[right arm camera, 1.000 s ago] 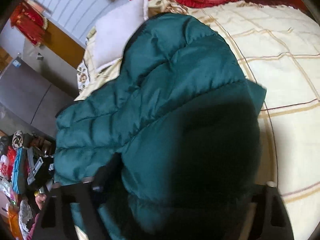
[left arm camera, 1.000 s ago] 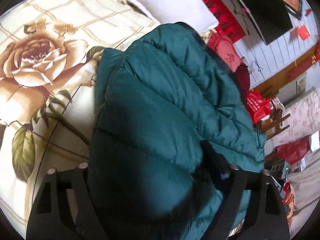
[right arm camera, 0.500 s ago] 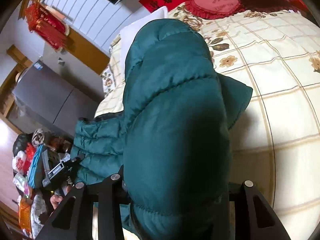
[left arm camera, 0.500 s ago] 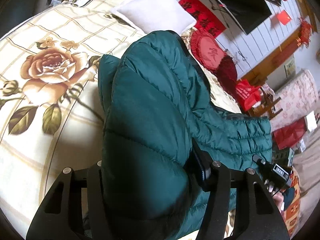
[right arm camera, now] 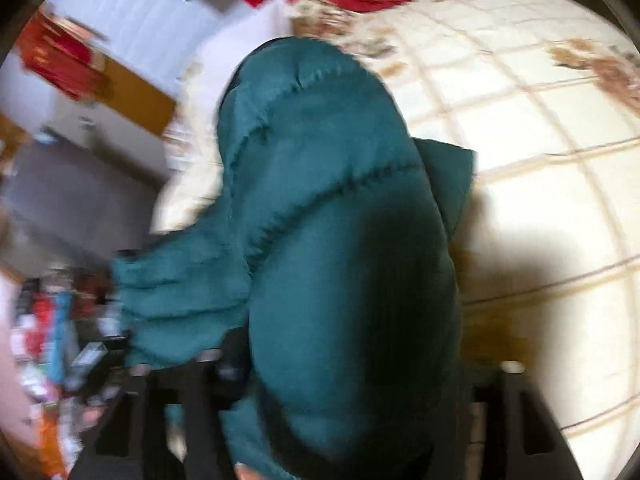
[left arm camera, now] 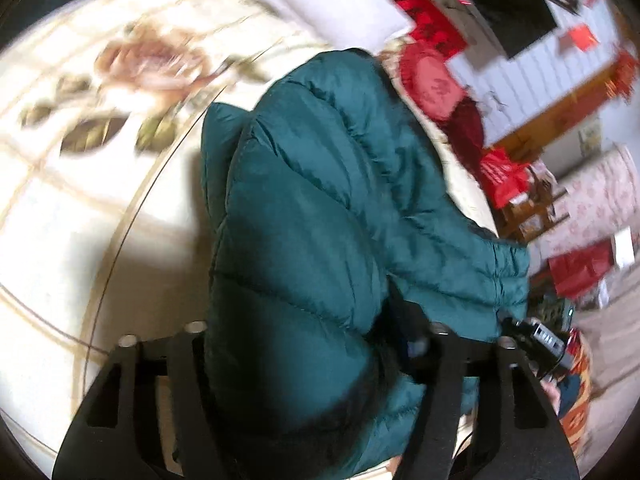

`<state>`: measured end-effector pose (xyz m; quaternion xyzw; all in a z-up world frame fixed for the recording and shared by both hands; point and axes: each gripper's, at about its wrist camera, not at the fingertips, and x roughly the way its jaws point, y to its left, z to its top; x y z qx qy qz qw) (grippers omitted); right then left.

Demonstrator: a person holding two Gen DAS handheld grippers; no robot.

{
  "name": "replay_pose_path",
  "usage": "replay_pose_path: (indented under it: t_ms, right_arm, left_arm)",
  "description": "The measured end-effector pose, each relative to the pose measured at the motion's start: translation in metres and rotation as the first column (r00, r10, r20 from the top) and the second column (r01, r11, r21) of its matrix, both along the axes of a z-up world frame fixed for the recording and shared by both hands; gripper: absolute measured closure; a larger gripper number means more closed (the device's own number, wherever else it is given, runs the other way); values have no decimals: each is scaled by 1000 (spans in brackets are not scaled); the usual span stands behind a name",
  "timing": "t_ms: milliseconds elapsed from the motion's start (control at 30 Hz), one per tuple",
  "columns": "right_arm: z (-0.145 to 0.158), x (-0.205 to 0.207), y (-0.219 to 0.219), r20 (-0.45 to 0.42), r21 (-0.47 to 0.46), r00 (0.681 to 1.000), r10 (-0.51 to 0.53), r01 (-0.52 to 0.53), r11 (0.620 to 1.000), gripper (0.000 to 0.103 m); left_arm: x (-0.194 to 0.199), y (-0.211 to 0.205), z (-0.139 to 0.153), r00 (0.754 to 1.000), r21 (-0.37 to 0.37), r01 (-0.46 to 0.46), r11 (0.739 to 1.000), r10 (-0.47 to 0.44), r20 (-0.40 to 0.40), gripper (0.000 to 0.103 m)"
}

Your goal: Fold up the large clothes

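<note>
A dark green puffy jacket (left arm camera: 320,180) lies bunched lengthwise on the cream floral bedsheet (left arm camera: 80,240). Its near bulk fills the gap of my left gripper (left arm camera: 316,328), touching both black fingers; these jaws are opening. In the right wrist view the same jacket (right arm camera: 320,160) bulges between the fingers of my right gripper (right arm camera: 356,360), which are also opening while the padding still presses against them. A sleeve (right arm camera: 180,300) trails off to the left there. Both views are motion-blurred, and the pads are hidden by fabric.
A white pillow (left arm camera: 320,12) and a red round cushion (left arm camera: 432,80) sit at the head of the bed. The bed's edge runs on the right, with a red bag (left arm camera: 504,176) and furniture beyond. Floor clutter (right arm camera: 52,340) shows at lower left. Bare sheet (right arm camera: 540,180) spreads to the right.
Both grippers have travelled across the bed with the jacket. The jacket looks narrower and more gathered. Both pairs of fingers squeezed in half a second ago and now stand wider.
</note>
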<state>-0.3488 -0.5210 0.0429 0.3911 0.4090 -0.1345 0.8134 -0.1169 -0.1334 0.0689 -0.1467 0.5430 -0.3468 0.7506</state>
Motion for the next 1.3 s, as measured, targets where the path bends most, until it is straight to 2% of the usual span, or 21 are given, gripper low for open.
replay_pose_path:
  t_ms: [33, 67, 133, 200, 233, 333, 400, 467, 533, 733, 900, 1033, 1200, 1300]
  right_arm:
    - [-4, 0, -1, -2, 0, 1000, -13, 13, 1000, 21]
    - [-4, -1, -2, -4, -8, 999, -32, 32, 999, 16]
    - [3, -5, 0, -10, -52, 998, -60, 59, 997, 16]
    - [20, -12, 6, -34, -140, 996, -84, 78, 987, 16]
    - [31, -16, 11, -44, -191, 994, -97, 87, 978, 16]
    - [57, -30, 22, -22, -266, 996, -91, 82, 961, 16]
    - [73, -37, 40, -1, -316, 997, -74, 70, 946, 16]
    - [82, -42, 62, 21, -348, 998, -56, 60, 935, 16]
    - [87, -45, 84, 32, -380, 999, -37, 46, 924, 16]
    - [80, -41, 148, 37, -430, 999, 29, -10, 903, 16]
    - [76, -32, 180, 52, -436, 997, 55, -27, 899, 16]
    - [73, -24, 193, 38, -458, 997, 61, -37, 888, 16]
    - [70, -17, 202, 34, -460, 997, 68, -45, 887, 16]
    - [68, -15, 204, 33, -450, 997, 68, -46, 892, 16]
  left_arm:
    - [2, 3, -6, 1000, -6, -17, 1000, 17, -26, 23]
    - [4, 8, -12, 998, -20, -43, 999, 42, -55, 22]
    - [2, 14, -13, 995, -36, -67, 997, 64, -80, 21]
    - [-4, 19, -2, 995, -14, -83, 996, 82, -54, 21]
    - [-8, 22, 4, 996, -1, -90, 996, 89, -26, 21]
    - [-25, 26, 30, 990, 69, -110, 992, 103, 100, 21]
    - [-43, 22, 45, 975, 128, -130, 983, 104, 194, 21]
    - [-66, 21, 59, 949, 165, -162, 973, 108, 295, 21]
    - [-84, 19, 64, 931, 182, -181, 966, 109, 348, 21]
    - [-126, 5, 65, 904, 227, -204, 952, 95, 416, 21]
    - [-149, -10, 62, 885, 266, -207, 941, 64, 460, 21]
    - [-160, -16, 63, 879, 259, -197, 945, 53, 473, 21]
    - [-172, -24, 64, 851, 292, -219, 931, 36, 523, 21]
    - [-173, -27, 62, 853, 293, -213, 932, 31, 521, 21]
